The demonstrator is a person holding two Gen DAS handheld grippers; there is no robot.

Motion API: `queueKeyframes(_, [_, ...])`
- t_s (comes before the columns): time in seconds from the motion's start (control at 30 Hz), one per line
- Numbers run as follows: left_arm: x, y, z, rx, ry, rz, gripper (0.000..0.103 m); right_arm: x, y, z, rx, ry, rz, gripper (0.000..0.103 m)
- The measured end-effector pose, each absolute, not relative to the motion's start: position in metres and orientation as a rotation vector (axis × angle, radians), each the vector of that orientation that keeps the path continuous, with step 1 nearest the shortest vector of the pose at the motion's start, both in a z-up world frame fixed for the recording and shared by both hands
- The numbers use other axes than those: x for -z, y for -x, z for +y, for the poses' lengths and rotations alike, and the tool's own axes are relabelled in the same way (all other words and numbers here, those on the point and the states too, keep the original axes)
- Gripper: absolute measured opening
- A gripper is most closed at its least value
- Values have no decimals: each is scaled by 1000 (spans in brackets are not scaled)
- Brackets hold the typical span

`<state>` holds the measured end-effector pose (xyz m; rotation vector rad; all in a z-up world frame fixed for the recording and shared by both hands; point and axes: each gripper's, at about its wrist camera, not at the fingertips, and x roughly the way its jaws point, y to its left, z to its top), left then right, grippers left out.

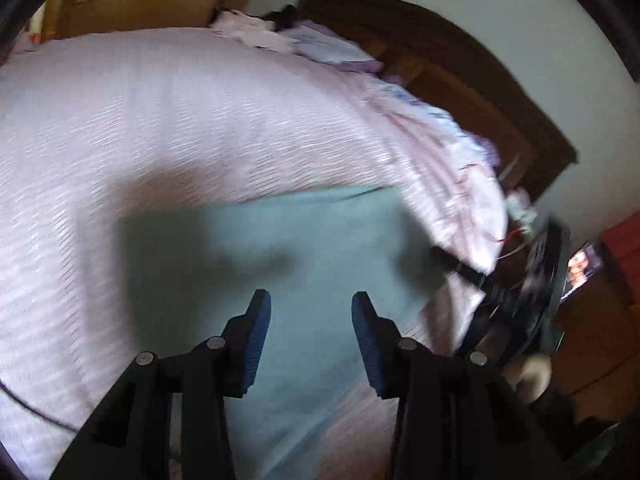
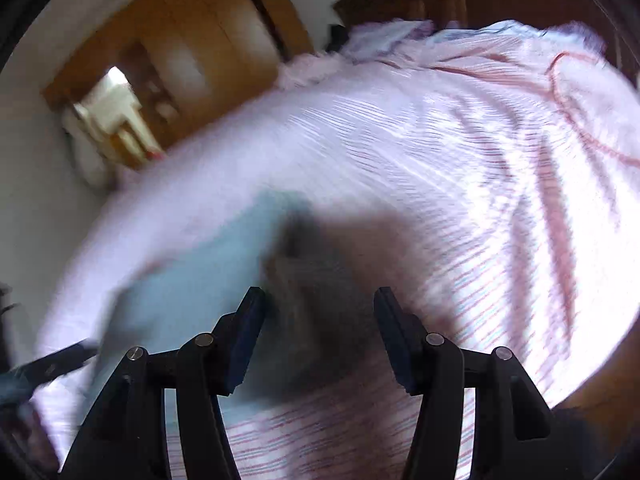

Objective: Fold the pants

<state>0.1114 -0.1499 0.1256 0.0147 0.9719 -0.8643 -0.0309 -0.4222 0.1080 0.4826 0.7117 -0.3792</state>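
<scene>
Bed (image 1: 160, 128) carries the teal pants (image 1: 280, 248), flat, probably already folded, though blur hides the edges. My left claw (image 1: 311, 316) hovers spread directly over them, nearer; right claw (image 2: 318, 312), spread and empty, has them lying to its left.

Heavy motion blur, fisheye edges

black tool (image 1: 311, 300) frames, blue ribbed pads (image 1: 256, 340), silver screws.
</scene>
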Motion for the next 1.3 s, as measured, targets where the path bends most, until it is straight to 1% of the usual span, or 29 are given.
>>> queueKeyframes(0.03, [-113, -105, -140, 819, -46, 968, 36, -102, 25, -428, 427, -471, 750, 50])
queueKeyframes(0.07, [-104, -102, -135, 790, -73, 968, 34, -97, 22, -435, 459, -483, 775, 50])
queueKeyframes(0.17, [-76, -86, -125, 721, -163, 942, 33, -87, 17, -451, 509, -518, 810, 50])
queueKeyframes(0.23, [-72, -67, -121, 695, -217, 875, 33, -88, 17, -453, 504, -526, 809, 50])
queueKeyframes(0.37, [-68, -37, -122, 605, -348, 833, 36, -96, 24, -450, 507, -504, 769, 50])
queueKeyframes(0.4, [-68, -33, -117, 577, -356, 819, 40, -99, 29, -448, 507, -499, 761, 50])
queueKeyframes(0.43, [-67, -29, -112, 553, -346, 816, 48, -102, 31, -447, 509, -491, 741, 50])
queueKeyframes(0.57, [-56, -28, -84, 527, -238, 875, 47, -118, 34, -435, 479, -449, 672, 50])
queueKeyframes(0.67, [-61, -19, -69, 582, -153, 847, 46, -125, 32, -421, 425, -405, 649, 50])
queueKeyframes(0.77, [-64, -18, -71, 663, -110, 843, 47, -122, 24, -409, 394, -370, 681, 54])
queueKeyframes(0.9, [-53, -28, -81, 625, -102, 857, 47, -112, 20, -408, 358, -408, 732, 56])
queueKeyframes(0.97, [-51, -31, -81, 610, -52, 838, 46, -110, 19, -408, 349, -410, 734, 57])
queueKeyframes(1.07, [-54, -31, -79, 608, -21, 822, 41, -108, 17, -404, 348, -380, 741, 58])
queueKeyframes(1.2, [-66, -30, -56, 696, 151, 826, 40, -108, 16, -400, 349, -362, 745, 60])
queueKeyframes(1.3, [-61, -37, -58, 637, 91, 822, 40, -106, 14, -399, 350, -366, 755, 62])
